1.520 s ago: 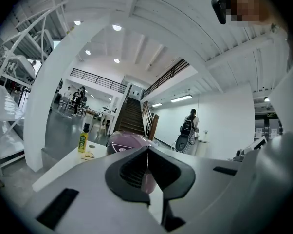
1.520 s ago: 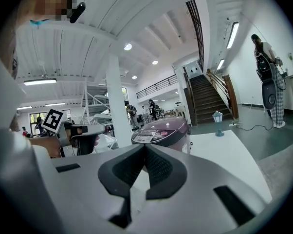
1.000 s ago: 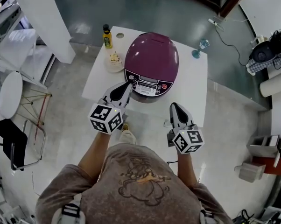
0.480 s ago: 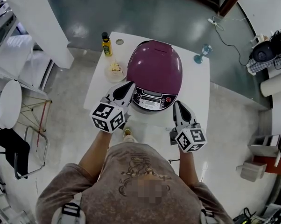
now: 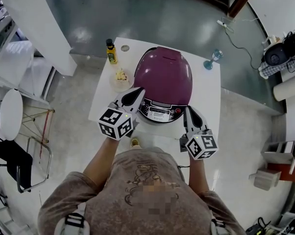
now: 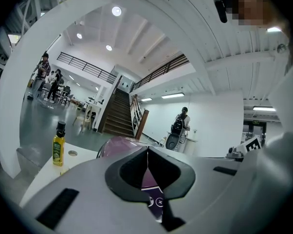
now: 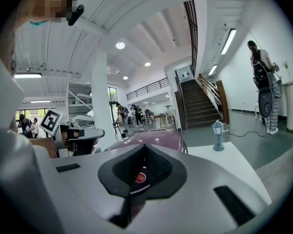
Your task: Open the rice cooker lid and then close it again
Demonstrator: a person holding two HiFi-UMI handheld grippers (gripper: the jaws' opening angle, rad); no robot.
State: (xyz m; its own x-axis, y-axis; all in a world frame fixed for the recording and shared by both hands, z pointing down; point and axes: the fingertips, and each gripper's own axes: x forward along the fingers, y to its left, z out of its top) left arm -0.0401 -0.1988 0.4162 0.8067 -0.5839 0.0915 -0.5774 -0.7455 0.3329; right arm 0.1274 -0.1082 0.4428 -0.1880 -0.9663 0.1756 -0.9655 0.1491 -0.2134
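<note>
Purple rice cooker (image 5: 164, 75) sitting on table (image 5: 208, 89), left gripper (image 5: 139, 91) and right gripper (image 5: 188, 110) pointing at it, both squeezed shut, holding nothing.

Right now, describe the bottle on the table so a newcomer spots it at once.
Find the white table with the purple cooker in its middle. At the table's far left corner, beyond a small dish, stands the bottle. It is the only yellow thing there, upright with a black cap; the blue lamp stands on the opposite side.
</note>
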